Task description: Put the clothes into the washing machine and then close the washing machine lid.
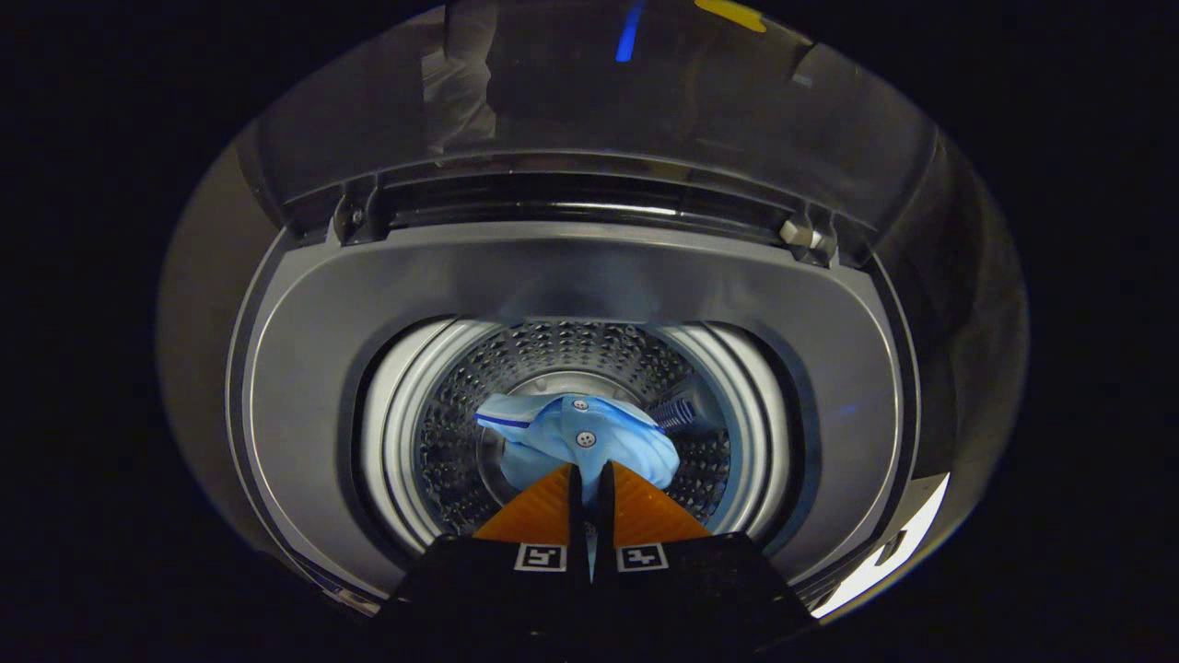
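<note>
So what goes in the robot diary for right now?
gripper: shut on blue shirt | shirt: over drum | lid: open

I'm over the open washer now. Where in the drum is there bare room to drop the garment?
The gripper is nearly closed, pinching the light blue garment, which hangs mid-drum. Bare perforated wall shows on either side of the cloth and beyond it. It is crowded just ahead of the fingertips. The lid stands open beyond the grey top rim.

tongs [589,479] | orange fingers [543,511] nearly together, thin gap | pointing down
</note>
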The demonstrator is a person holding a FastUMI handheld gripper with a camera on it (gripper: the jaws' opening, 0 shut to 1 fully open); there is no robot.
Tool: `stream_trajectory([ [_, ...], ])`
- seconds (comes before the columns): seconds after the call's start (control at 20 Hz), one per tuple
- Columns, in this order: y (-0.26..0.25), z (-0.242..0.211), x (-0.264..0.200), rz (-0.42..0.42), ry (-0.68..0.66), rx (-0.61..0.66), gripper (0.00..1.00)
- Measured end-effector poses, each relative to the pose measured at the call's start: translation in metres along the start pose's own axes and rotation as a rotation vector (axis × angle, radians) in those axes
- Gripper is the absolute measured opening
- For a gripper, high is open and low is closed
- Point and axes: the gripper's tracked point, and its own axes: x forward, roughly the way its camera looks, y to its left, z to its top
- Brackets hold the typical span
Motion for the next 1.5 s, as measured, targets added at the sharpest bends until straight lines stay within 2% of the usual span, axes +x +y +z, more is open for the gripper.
stream_trajectory([
  [0.05, -0.001, 0.000, 0.002, -0.004, 0.001, -0.005, 0.05],
  [0.1, -0.006, -0.001, 0.001, -0.026, 0.009, -0.014, 0.14],
  [0.4, -0.005, -0.001, 0.005, -0.011, 0.015, -0.007, 0.96],
  [0.6, -0.004, -0.001, 0.007, 0.000, 0.004, -0.035, 0.99],
  [0.9, -0.009, 0.003, -0.006, -0.025, -0.023, 0.005, 0.99],
  [1.35, -0.012, 0.050, -0.080, -0.010, -0.212, 0.023, 0.99],
  [1.5, -0.018, 0.076, -0.113, -0.035, -0.282, 0.033, 0.99],
])
